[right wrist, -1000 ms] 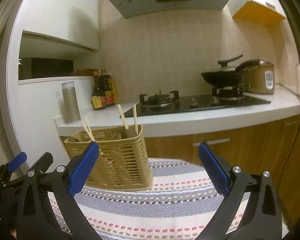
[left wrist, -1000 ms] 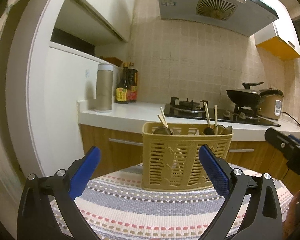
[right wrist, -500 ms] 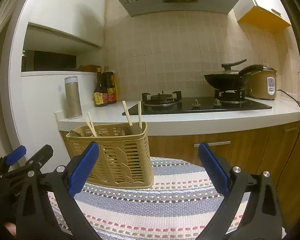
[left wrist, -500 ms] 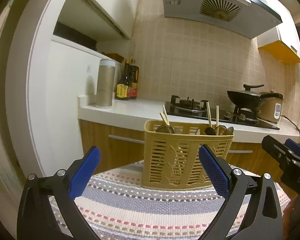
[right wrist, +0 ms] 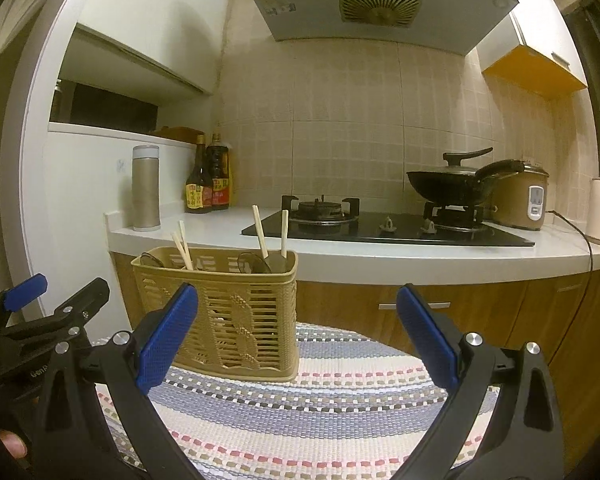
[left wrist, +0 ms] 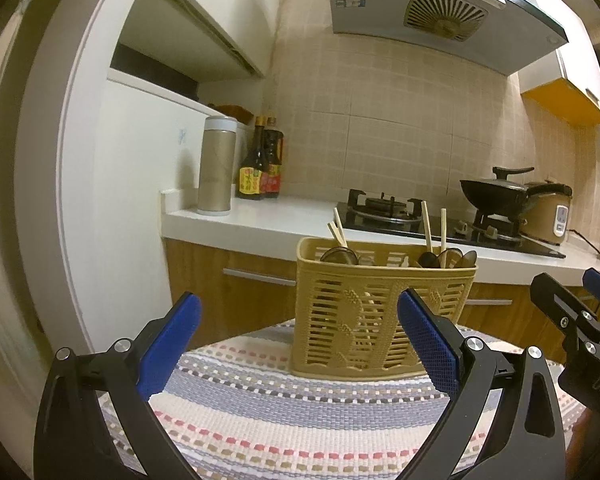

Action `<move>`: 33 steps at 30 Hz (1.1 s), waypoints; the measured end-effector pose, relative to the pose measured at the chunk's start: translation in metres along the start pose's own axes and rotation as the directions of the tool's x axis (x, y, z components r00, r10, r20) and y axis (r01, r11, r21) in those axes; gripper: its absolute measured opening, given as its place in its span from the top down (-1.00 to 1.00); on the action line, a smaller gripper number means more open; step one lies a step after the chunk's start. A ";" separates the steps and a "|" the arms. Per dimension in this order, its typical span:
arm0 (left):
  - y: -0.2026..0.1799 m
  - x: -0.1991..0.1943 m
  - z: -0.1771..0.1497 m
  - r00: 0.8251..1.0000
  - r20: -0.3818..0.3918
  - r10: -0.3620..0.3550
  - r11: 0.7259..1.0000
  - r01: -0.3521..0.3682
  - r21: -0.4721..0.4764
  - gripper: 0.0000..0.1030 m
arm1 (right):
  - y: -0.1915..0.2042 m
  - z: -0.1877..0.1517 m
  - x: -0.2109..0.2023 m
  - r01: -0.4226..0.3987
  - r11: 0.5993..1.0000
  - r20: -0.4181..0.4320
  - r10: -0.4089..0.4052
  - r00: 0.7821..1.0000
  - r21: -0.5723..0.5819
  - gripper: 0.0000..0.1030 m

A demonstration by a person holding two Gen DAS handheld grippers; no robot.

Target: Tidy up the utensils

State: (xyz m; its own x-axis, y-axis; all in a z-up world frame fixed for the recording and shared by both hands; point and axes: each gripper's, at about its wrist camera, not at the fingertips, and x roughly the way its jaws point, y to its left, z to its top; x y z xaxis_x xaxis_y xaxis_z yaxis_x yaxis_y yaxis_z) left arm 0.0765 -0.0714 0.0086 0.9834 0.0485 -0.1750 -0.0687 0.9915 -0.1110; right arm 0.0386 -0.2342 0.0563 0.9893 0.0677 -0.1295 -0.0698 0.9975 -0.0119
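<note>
A tan slatted plastic utensil basket (left wrist: 380, 312) stands on a striped woven mat (left wrist: 300, 408); it also shows in the right wrist view (right wrist: 224, 312). Chopsticks (left wrist: 426, 226) and dark spoons (left wrist: 446, 258) stick up from its compartments. My left gripper (left wrist: 300, 344) is open and empty, held in front of the basket. My right gripper (right wrist: 298, 340) is open and empty, to the right of the basket. Each gripper shows at the edge of the other's view.
Behind the mat runs a white counter (right wrist: 380, 256) with a gas hob (right wrist: 380, 228), a black wok (right wrist: 452, 188), a rice cooker (right wrist: 520, 200), sauce bottles (right wrist: 208, 184) and a tall flask (right wrist: 146, 188). Wooden cabinet fronts (right wrist: 460, 312) lie below.
Both grippers have tilted upward and drawn slightly back, so the basket sits lower in both views. Both jaws stay open and empty.
</note>
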 end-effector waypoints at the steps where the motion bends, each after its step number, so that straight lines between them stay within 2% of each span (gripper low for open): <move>1: -0.001 0.000 0.000 1.000 0.001 -0.001 1.000 0.001 0.003 -0.85 | -0.001 0.000 0.001 -0.001 1.000 -0.004 0.001 1.000 0.004 -0.84; 13: -0.002 0.001 0.000 1.000 -0.007 -0.005 1.000 0.005 0.013 -0.85 | -0.016 0.000 0.013 -0.001 0.998 -0.065 0.006 0.998 0.070 -0.84; 33: -0.006 0.001 -0.002 1.000 -0.010 -0.006 1.000 0.007 0.028 -0.85 | -0.012 0.000 0.011 0.006 0.998 -0.064 -0.002 0.998 0.061 -0.84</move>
State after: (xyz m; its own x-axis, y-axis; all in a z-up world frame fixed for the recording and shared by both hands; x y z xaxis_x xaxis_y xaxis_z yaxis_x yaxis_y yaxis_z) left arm 0.0771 -0.0778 0.0071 0.9820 0.0411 -0.1841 -0.0575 0.9948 -0.0843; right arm 0.0500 -0.2458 0.0550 0.9792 0.0638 -0.1925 -0.0555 0.9973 0.0482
